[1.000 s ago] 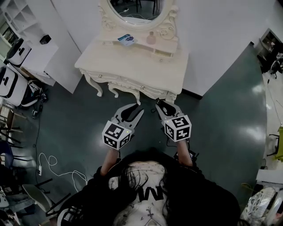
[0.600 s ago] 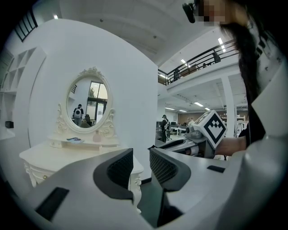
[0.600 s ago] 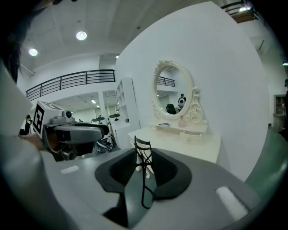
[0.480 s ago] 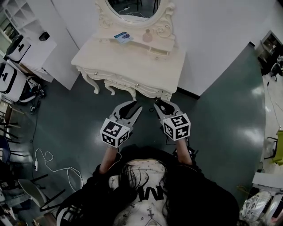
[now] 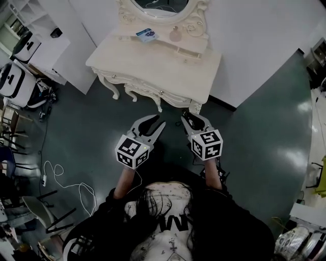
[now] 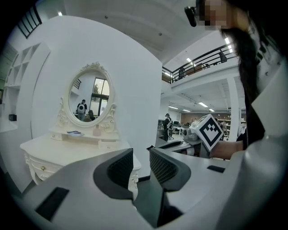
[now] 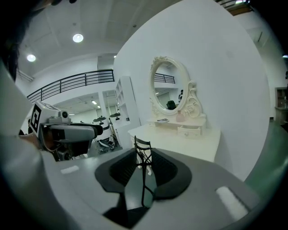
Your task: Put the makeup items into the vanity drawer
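Bench [image 5: 153,63], the cream vanity with the oval mirror [image 5: 159,6]: barely shifted in the head view against a second ago. Both units sit a touch lower and are still short of its front edge, over dark floor. My read: still the approach, nothing delivered. The front drawer [image 5: 136,84] looks shut, knobs showing, so it has to be opened before anything goes in.

Left hand-held gripper [image 5: 157,120]: jaws spread, nothing between them, only the bench leg visible through the gap. It's the free one, so the likely candidate for the drawer pull.

Right hand-held gripper [image 5: 192,118]: jaws pinching an eyelash curler [image 7: 143,164], no change in grip over the last second.

Curler: thin black wire frame standing upright between the pads, curved clamp end poking up past the tips, handle loops down in the throat. Slim and springy, so it could twist in the pads if it's knocked.

Also waiting on the bench's raised shelf: a blue-and-white packet [image 5: 146,34] and, just to its right, a pink bottle [image 5: 175,34], probably more of the makeup items.
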